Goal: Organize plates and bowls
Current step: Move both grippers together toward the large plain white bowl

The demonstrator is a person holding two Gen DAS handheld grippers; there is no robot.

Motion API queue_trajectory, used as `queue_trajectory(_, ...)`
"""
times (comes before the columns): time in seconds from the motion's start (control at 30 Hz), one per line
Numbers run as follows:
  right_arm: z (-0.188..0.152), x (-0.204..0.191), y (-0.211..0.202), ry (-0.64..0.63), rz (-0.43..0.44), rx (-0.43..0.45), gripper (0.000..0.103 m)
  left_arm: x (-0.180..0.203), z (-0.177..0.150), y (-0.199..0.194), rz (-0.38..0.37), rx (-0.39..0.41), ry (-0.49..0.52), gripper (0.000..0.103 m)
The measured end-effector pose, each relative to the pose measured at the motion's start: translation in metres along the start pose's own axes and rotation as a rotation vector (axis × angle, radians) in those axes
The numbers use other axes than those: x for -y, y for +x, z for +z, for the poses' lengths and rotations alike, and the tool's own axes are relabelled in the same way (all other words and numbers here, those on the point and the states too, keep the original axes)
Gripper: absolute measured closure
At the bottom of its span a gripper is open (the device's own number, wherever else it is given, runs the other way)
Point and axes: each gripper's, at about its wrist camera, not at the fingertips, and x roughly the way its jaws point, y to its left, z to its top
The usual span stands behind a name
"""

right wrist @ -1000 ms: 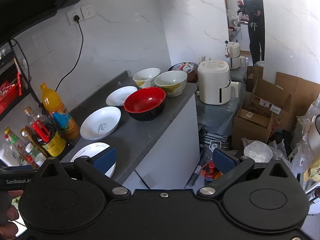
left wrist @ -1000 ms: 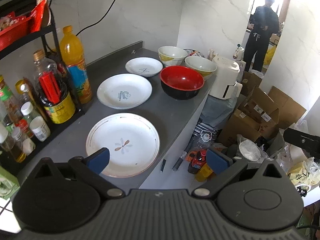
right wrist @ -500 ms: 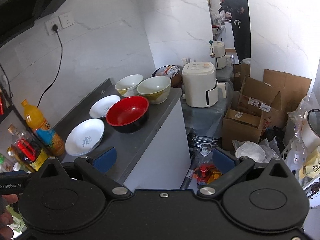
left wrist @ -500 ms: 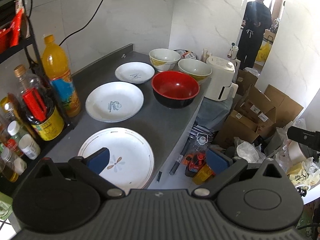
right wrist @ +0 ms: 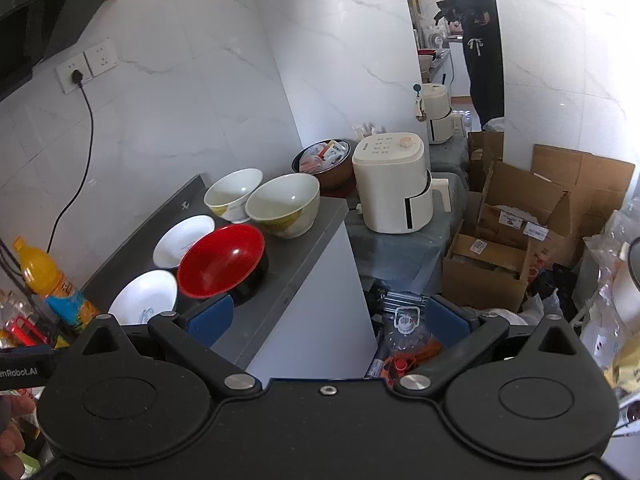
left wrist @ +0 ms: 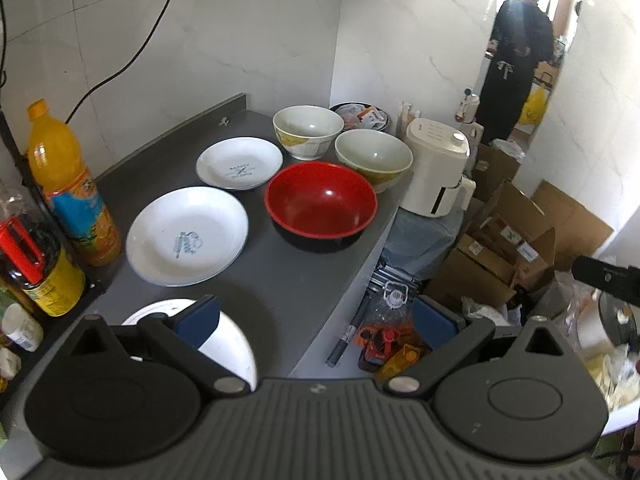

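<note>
Left gripper (left wrist: 316,318): lower centre of the left wrist view, blue-padded fingers spread wide, nothing between them. Left finger over the rim of a large white plate (left wrist: 236,344) at lower left, mostly hidden by the gripper body; contact cannot be confirmed. Right finger past the counter edge, over floor clutter.

Right gripper (right wrist: 328,316): lower centre of the right wrist view, fingers likewise spread wide and empty, held off the front edge of the dark grey countertop (right wrist: 288,276).

Crockery layout, left wrist view:
- Medium white plate with blue print (left wrist: 187,236): centre left, flat on the countertop.
- Small white plate with blue print (left wrist: 239,163): above it in the frame, just beside the backsplash side.
- Red bowl with black exterior (left wrist: 320,204): centre, upright, right of both plates.
- Cream bowl with yellow pattern (left wrist: 308,131): upper centre, upright.
- Second cream bowl (left wrist: 374,158): just right of the first, close to the red bowl; contact cannot be told.

All bowls separate, none stacked.

Other items: orange drink bottle with blue label (left wrist: 72,184) standing at the left edge; dark bottle with red handle and yellow label (left wrist: 36,260) below it in the frame. Cream air fryer (left wrist: 436,168) right of centre, beyond the counter end. Brown cardboard boxes (left wrist: 508,244) at right. Person in dark clothing (left wrist: 516,60) standing at upper right in a doorway.
</note>
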Motion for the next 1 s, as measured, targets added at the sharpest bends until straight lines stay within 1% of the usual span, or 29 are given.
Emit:
queue_trajectory(0.2, 0.033, 0.024, 0.028, -0.044, 0.055, -0.016, 0.000, 0.035, 0.032, 0.020, 0.015, 0.011, -0.068, 0.001)
queue_trajectory(0.4, 0.058, 0.043, 0.058, -0.112, 0.127, -0.039, 0.000, 0.065, 0.053, 0.043, 0.061, 0.010, -0.123, 0.001)
queue_trajectory(0.57, 0.073, 0.059, 0.077, -0.135, 0.162, -0.061, 0.000, 0.085, 0.067, 0.058, 0.091, 0.008, -0.159, 0.002)
queue_trajectory(0.8, 0.091, 0.077, 0.095, -0.147, 0.179, -0.063, 0.000, 0.103, 0.088, 0.078, 0.108, -0.003, -0.194, 0.002)
queue_trajectory(1.0, 0.102, 0.087, 0.111, -0.128, 0.173, -0.057, 0.000, 0.106, 0.103, 0.092, 0.104, 0.003, -0.179, 0.003)
